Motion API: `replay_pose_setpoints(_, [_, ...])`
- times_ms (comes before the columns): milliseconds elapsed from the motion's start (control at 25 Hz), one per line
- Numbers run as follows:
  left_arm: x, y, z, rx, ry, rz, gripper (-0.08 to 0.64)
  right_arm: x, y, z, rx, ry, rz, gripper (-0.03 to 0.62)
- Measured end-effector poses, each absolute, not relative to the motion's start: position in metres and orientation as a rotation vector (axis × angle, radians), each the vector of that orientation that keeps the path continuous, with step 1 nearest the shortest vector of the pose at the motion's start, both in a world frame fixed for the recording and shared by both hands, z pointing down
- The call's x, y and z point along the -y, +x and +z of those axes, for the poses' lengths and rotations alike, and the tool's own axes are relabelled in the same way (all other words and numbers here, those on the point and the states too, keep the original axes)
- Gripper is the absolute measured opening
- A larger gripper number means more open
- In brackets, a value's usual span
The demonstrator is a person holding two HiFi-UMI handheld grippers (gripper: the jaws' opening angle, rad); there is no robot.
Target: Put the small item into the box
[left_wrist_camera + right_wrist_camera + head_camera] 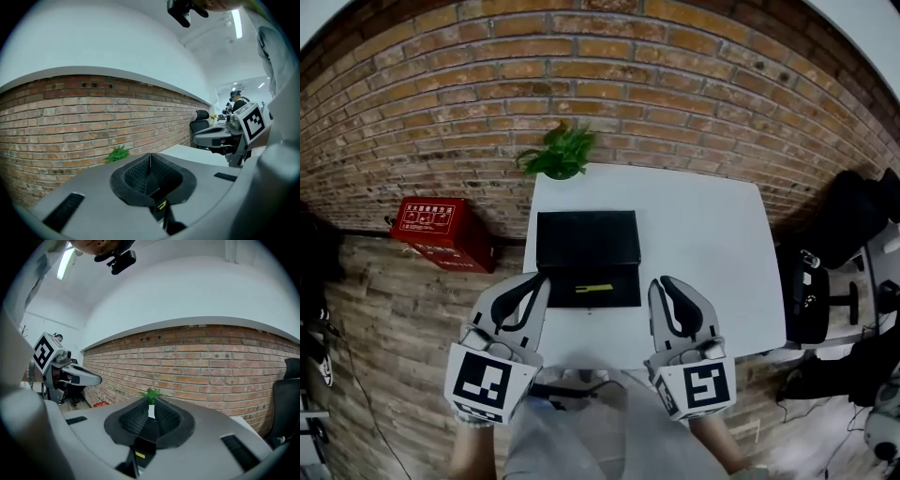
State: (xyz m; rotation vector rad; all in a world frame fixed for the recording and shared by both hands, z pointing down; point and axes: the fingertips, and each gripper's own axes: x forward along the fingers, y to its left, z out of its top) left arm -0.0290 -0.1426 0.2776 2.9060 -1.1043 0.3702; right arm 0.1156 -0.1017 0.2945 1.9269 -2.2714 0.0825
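Note:
A black box [587, 246] lies open on the white table [712, 244], its lid tipped up toward the wall. A small yellow item [593, 288] lies inside its front half. My left gripper [538, 279] hovers over the table's near edge just left of the box, jaws together and holding nothing. My right gripper [662, 281] hangs level with it just right of the box, also shut and empty. In the left gripper view the pads [140, 174] meet in a line. In the right gripper view the pads [133, 420] leave only a sliver.
A potted green plant [560, 153] stands at the table's far edge against the brick wall. A red box [439, 230] sits on the floor to the left. A black office chair [853, 220] and cables are on the right. My legs are below the near edge.

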Motion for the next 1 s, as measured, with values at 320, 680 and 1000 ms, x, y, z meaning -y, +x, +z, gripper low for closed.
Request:
replay_pose_setpoints(320, [0.129,-0.045,0.275,1.132,2.910,0.388,0.020,0.106,0.096,0.292,2.318,1.884,0.059,0.063])
replay_pose_setpoints(680, [0.129,-0.053,0.279,1.155,2.885,0.361,0.020,0.107,0.083,0.297,2.333,1.842,0.059,0.061])
replay_pose_setpoints(1000, [0.130,-0.051,0.281,1.153,2.886,0.370,0.020,0.107,0.082,0.299,2.329,1.827,0.051,0.060])
